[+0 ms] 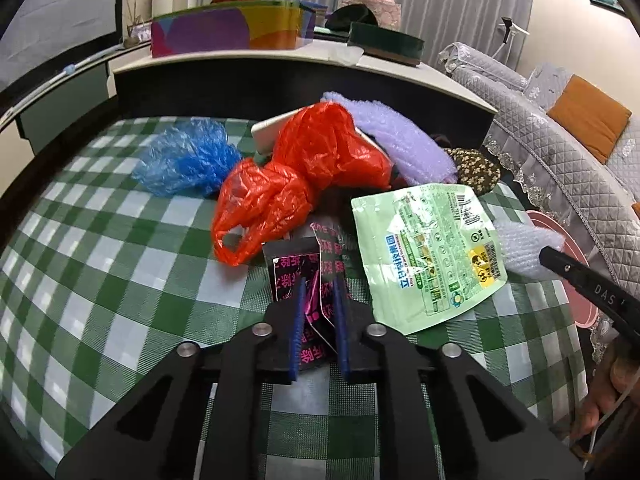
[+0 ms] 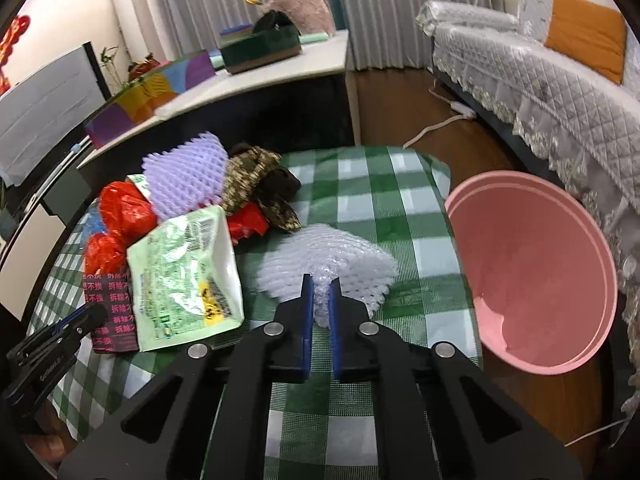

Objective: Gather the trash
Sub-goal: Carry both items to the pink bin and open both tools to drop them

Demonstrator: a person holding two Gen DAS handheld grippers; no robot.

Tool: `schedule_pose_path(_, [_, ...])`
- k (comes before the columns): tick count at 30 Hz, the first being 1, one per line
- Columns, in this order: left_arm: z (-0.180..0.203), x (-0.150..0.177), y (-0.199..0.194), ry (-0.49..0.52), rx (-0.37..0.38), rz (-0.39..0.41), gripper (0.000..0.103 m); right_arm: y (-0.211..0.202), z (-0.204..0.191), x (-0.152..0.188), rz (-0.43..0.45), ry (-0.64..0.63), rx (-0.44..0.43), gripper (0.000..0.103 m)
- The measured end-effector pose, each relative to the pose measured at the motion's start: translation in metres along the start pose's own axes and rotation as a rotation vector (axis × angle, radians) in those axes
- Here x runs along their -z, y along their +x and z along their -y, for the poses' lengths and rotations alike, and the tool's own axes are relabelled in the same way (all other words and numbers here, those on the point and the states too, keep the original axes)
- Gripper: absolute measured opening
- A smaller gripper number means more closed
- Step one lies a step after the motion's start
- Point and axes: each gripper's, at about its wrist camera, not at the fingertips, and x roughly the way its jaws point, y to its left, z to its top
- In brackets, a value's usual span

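The left claw (image 1: 318,300) is pinching a black wrapper (image 1: 304,268) on the tabletop (image 1: 120,260); the right claw (image 2: 320,300) is squeezing a white foam net (image 2: 328,260) beside the pink basin (image 2: 532,272). Both grips are shallow: thin wrapper or springy net may be slipping free during lifting.

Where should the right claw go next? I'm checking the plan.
Probably lift and swing right to the pink basin: the right claw is shut on the white foam net, and the basin sits just past the table edge.
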Motion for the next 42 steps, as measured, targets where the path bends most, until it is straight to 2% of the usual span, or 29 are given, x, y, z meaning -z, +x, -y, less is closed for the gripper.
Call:
schedule_pose_path(4, [0.001,-0.002,-0.01,0.007,0.004,0.023,0.008,-0.018,-0.006,-0.001,0.04,-0.03,-0.002,0.007])
schedule_pose_path(12, [0.002,-0.005,-0.032,0.023,0.01,0.079,0.008,-0.061,-0.01,-0.003,0.121,-0.084,0.024,0.006])
schedule_pose_path(23, [0.026,-0.01,-0.067,0.086,0.067,0.134,0.008,-0.126,0.004,-0.007,0.19,-0.102,0.107,0.006])
schedule_pose_path(32, [0.09,-0.034,-0.075,0.168,0.195,0.151,0.008,-0.167,0.055,-0.045,0.227,-0.157,0.21,0.006])
schedule_pose_path(38, [0.15,-0.048,-0.061,0.24,0.276,0.168,0.008,-0.162,0.104,-0.07,0.24,-0.154,0.284,0.006])
schedule_pose_path(42, [0.191,-0.057,-0.039,0.28,0.325,0.169,0.008,-0.144,0.124,-0.069,0.248,-0.139,0.307,0.006])
